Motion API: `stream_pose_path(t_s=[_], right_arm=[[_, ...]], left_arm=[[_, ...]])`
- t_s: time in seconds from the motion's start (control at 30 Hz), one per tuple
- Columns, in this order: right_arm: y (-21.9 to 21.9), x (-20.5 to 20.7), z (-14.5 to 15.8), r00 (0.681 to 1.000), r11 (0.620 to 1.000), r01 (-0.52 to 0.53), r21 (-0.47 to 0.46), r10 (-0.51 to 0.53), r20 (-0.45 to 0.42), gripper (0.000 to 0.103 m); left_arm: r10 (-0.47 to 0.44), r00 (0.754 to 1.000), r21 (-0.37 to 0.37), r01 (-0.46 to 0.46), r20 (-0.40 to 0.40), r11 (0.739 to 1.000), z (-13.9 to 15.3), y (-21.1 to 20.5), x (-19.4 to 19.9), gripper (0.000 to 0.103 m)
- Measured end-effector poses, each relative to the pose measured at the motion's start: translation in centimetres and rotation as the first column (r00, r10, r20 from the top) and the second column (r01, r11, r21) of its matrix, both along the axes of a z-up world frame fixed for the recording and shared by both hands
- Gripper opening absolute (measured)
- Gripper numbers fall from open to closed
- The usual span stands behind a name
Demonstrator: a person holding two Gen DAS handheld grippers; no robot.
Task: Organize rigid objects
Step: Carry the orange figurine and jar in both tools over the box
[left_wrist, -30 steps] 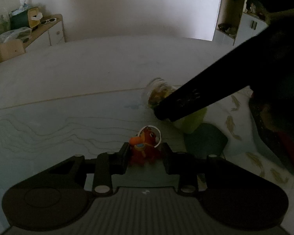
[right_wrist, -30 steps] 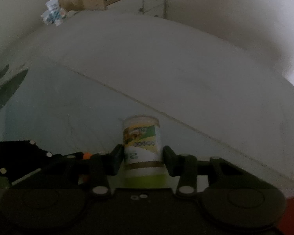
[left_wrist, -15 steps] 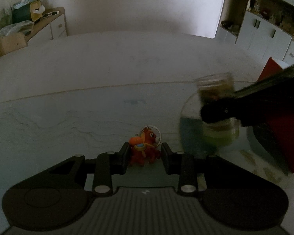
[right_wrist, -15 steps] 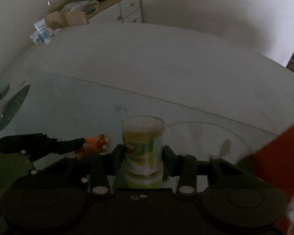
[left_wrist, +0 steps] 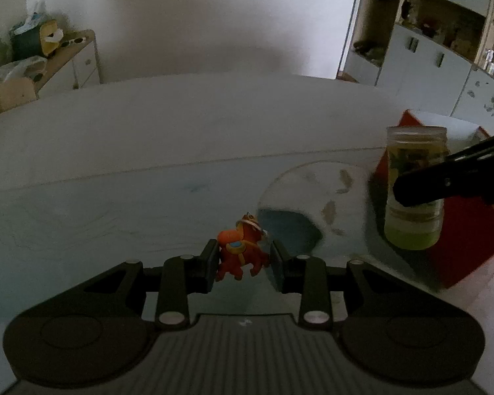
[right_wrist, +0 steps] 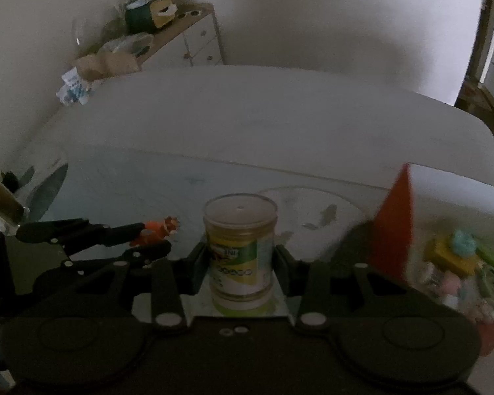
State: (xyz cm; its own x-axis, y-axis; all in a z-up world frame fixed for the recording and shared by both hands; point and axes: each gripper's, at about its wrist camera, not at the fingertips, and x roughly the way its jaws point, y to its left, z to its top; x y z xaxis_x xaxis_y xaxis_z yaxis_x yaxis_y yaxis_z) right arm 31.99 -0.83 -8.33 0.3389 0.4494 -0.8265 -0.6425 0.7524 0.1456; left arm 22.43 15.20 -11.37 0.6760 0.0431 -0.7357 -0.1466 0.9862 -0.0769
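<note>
Carrying orange toy horse [left_wrist: 241, 254] clamped in left tongs [left_wrist: 243, 260]. Carrying lidded jar [right_wrist: 240, 250] gripped in right tongs [right_wrist: 240, 268], nearing red box [right_wrist: 395, 220]. Both awaiting placement.

Clear glossy plastic jar [right_wrist: 240, 250] with a paper label; beside the jar, a smooth rubbery orange toy [left_wrist: 242, 253]; matt black plastic tools.

Both cameras sit just behind their jaws and look forward and downward across a pale bed [left_wrist: 181, 125] toward a white wall. The left view catches the jar [left_wrist: 413, 187] at its right edge; the right view shows it close at centre, with the orange toy [right_wrist: 161, 225] at left. Both share the corner dresser [left_wrist: 79, 59] and a red box [right_wrist: 395, 223].
</note>
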Motion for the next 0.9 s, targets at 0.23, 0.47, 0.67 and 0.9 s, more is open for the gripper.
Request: stream_pose_path(t_s=[0.23, 0.47, 0.67, 0.9], right_arm=[[-4.4, 0.2, 2.1, 0.999, 0.999, 0.040, 0.032, -0.041, 0.016, 0.042], [-9.5, 1.2, 3.8, 0.995, 0.993, 0.092, 0.069, -0.094, 0.033, 0.042], [-14.0, 2.7, 4.3, 0.991, 0.990, 0.121, 0.075, -0.125, 0.052, 0.042], [-19.0, 4.5, 4.3, 0.985, 0.985, 0.157, 0.073, -0.162, 0.055, 0.042]], left_arm=[[-0.023, 0.999, 0.001, 0.023, 0.036, 1.000, 2.6, -2.7, -0.5, 0.033], [-0.045, 0.997, 0.005, 0.044, 0.069, 0.999, 5.0, -6.3, -0.1, 0.033], [-0.060, 0.994, 0.007, 0.060, 0.089, 0.998, 6.6, -9.9, 1.1, 0.033], [-0.089, 0.991, 0.031, 0.087, 0.103, 0.996, 7.6, -14.6, 3.0, 0.033]])
